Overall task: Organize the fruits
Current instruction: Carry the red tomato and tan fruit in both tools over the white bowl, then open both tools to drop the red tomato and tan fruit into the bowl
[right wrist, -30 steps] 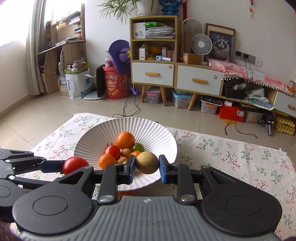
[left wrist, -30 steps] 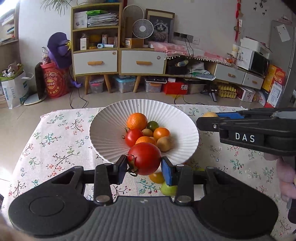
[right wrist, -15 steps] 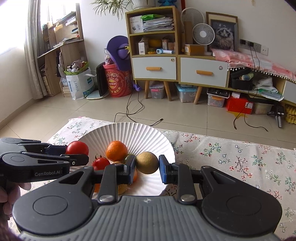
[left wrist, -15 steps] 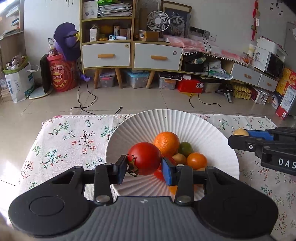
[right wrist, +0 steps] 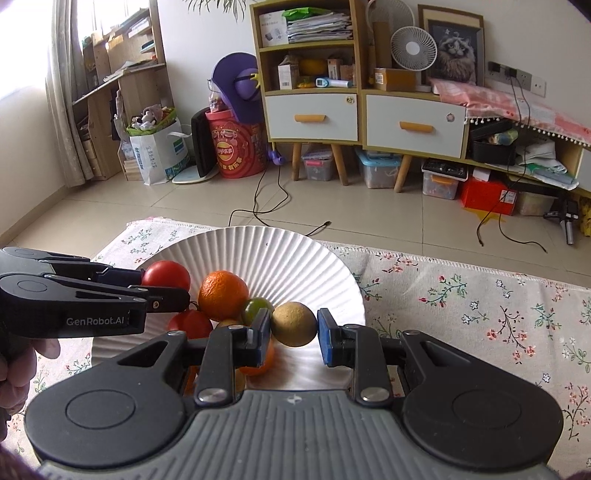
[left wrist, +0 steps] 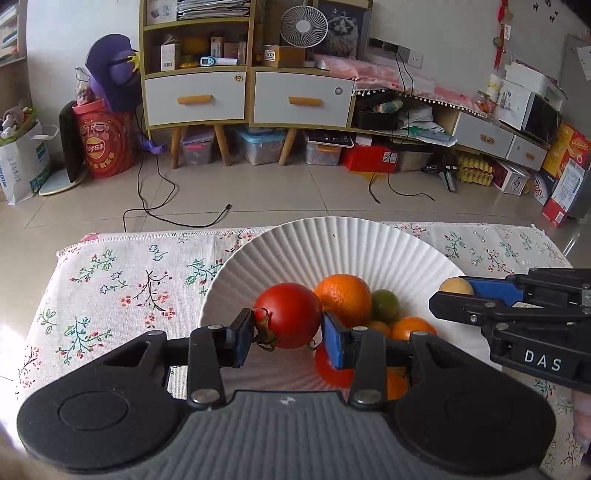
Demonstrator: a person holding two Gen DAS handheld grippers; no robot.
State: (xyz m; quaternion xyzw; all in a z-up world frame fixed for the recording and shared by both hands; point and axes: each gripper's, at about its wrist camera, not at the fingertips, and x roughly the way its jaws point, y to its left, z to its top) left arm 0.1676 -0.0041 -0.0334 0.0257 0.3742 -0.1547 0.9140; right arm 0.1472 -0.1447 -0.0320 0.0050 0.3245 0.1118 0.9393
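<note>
Left wrist: left tool point(left wrist: 287, 328) grips tomato point(left wrist: 290, 314) (over plate point(left wrist: 295, 251)).

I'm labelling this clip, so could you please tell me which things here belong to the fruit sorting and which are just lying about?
Job:
- tomato in the left tongs
- brown fruit in the right tongs
- plate
- orange, green fruit on the plate

Lying about:
- fan
- red bucket
- cable on the floor
- cabinet

Both wrist cameras look down along their jaws, sharing the nearby plate point(left wrist: 332, 243).
</note>
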